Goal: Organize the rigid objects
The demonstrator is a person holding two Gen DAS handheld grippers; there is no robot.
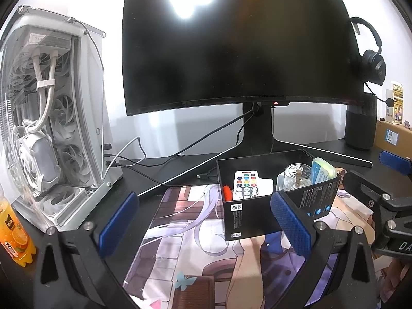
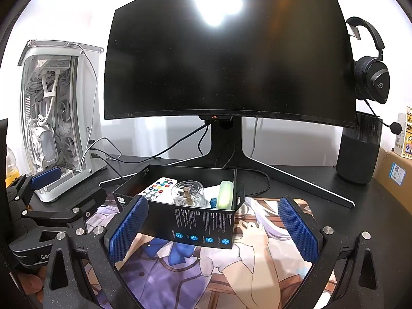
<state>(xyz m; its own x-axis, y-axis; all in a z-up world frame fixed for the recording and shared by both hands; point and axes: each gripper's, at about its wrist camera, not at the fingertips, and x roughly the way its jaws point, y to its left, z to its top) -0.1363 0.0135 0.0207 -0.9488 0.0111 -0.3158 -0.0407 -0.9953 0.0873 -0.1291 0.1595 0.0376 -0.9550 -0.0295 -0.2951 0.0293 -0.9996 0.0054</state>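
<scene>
Both your claws hang wide, gripping nothing. The box sits on the mat just ahead of the right claw, between its fingers' line; from the left claw it's ahead, off right. Remote, jar and green case lie inside, so sorting looks mostly finished.

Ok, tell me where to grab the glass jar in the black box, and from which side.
Grip the glass jar across its rounded body, coming straight down from above. It stands upright inside the black box, whose walls block any side approach. The remote and green case flank it, so keep the hand-held gripper fingers narrow.
</scene>
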